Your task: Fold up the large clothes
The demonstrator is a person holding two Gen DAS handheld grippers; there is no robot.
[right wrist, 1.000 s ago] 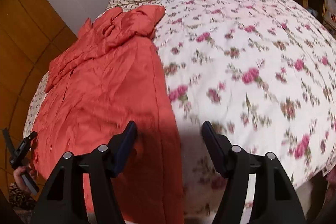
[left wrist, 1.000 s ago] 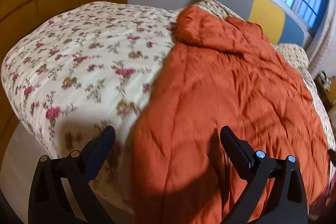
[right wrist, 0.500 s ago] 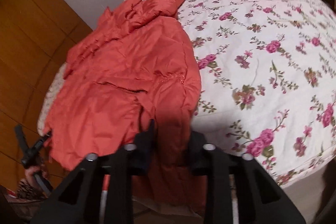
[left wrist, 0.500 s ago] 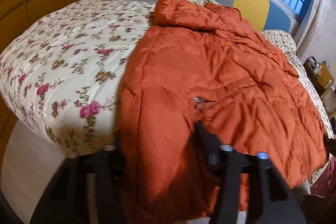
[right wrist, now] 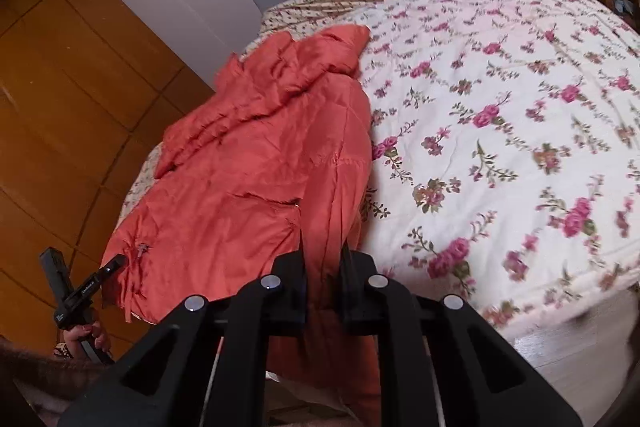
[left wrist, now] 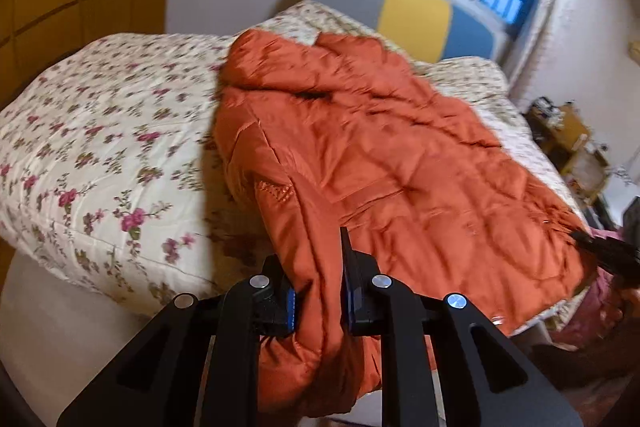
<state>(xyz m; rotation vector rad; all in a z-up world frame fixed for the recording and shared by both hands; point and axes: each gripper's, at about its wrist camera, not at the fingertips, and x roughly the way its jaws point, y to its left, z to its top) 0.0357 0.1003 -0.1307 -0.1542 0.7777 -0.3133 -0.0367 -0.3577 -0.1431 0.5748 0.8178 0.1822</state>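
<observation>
Orange quilted puffer jacket (left wrist: pixel 384 163) sprawled lengthwise on the floral bedspread, hood end bunched toward the headboard, surface rumpled and creased, hem hanging over the foot edge, near hem corners pinched up into tight vertical folds

No text, brand or number can be read with any certainty in either view. In the right wrist view, the left hand-held gripper (right wrist: pixel 82 291) bears small white lettering on its black body, but it is too small and blurred to make out. The orange jacket (left wrist: pixel 360 155) and the flowered quilt (right wrist: pixel 500 147) carry no legible label.
</observation>
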